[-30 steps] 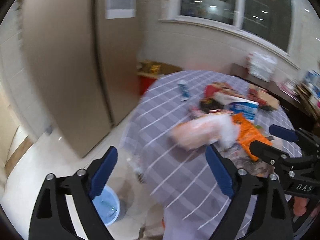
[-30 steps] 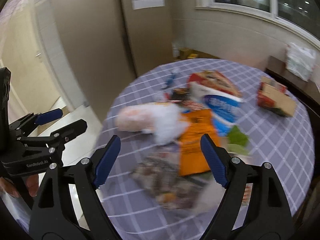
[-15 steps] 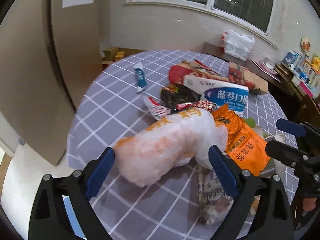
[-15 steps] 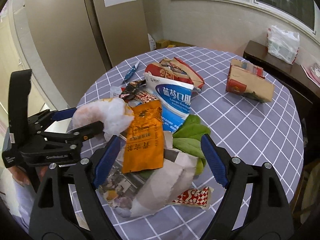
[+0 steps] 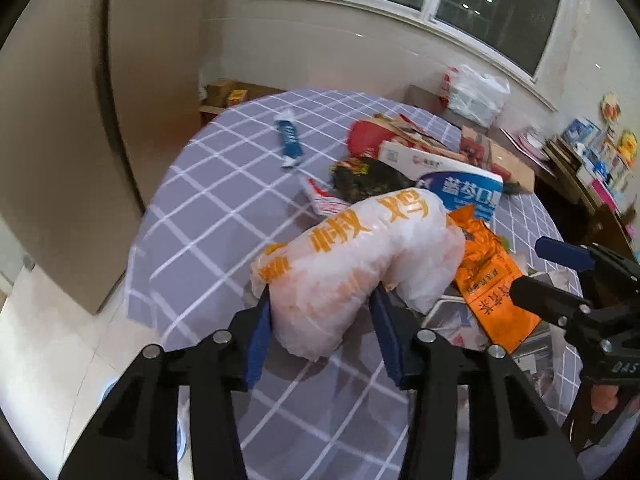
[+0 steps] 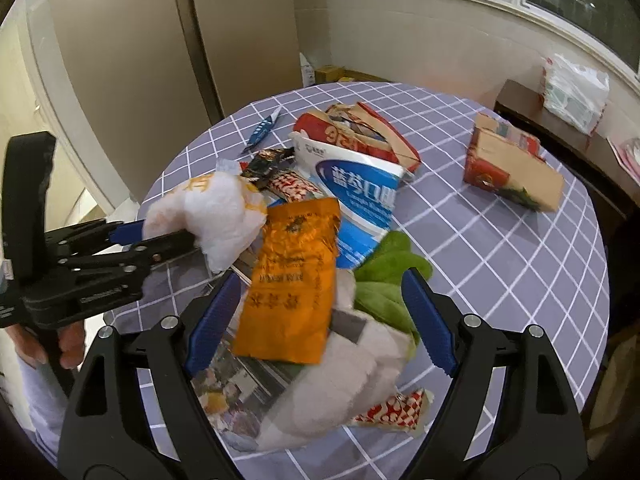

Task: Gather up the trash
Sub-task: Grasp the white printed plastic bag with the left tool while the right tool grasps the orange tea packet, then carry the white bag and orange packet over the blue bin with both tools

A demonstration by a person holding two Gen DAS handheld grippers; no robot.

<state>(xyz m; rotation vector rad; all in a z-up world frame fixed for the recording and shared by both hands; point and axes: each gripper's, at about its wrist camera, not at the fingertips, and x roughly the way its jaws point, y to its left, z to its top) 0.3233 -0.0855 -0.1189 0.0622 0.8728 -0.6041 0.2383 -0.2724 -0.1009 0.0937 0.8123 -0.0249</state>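
Left wrist view: white plastic bag (image 5: 356,264) with orange lettering, on the bench (image 5: 208,216) near its edge, pinched between left gripper (image 5: 322,322) fingers. Just beside the bag: orange packet (image 6: 292,280). Right gripper (image 6: 320,312), fingers spread, over that packet, beyond the bag

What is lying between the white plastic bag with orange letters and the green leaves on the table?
In the right wrist view, a shiny orange foil packet lies between the white plastic bag with orange letters and the green leaves, partly over a blue-and-white package.
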